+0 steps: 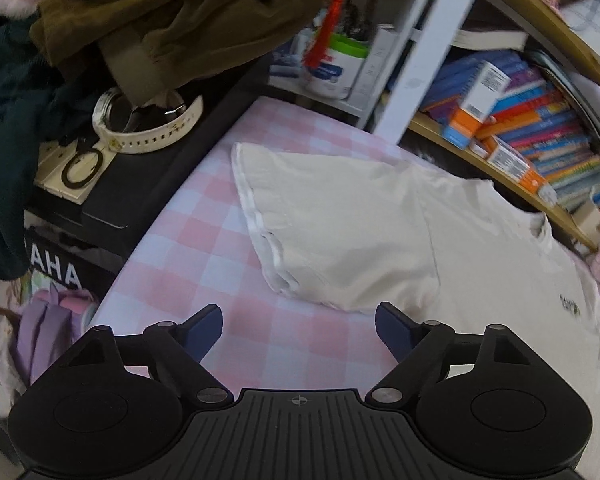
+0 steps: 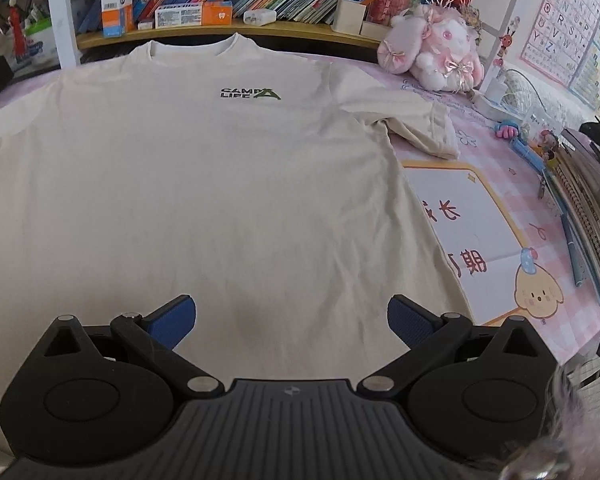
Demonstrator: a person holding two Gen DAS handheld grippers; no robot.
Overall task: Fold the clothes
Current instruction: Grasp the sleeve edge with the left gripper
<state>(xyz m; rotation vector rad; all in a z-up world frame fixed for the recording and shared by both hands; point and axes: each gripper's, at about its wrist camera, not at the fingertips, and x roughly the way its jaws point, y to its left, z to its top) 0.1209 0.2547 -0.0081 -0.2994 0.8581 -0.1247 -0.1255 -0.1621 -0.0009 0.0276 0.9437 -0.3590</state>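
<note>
Left gripper (image 1: pixel 299 332): blue-padded jaws spread wide, nothing held, poised over the pink-and-white checked desk cover (image 1: pixel 204 248), just short of one sleeve of the cream short-sleeved T-shirt (image 1: pixel 340 220). Right gripper (image 2: pixel 292 322): jaws likewise wide and empty, above the shirt's lower body. Shirt (image 2: pixel 188 184) is laid flat, front up, collar toward the wooden bookshelf (image 2: pixel 228 34). A pink plush rabbit (image 2: pixel 432 54) is seen beside the far sleeve.

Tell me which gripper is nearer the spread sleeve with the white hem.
Left. The left gripper hangs just short of that sleeve; the right gripper is over the cream T-shirt's lower body.
</note>
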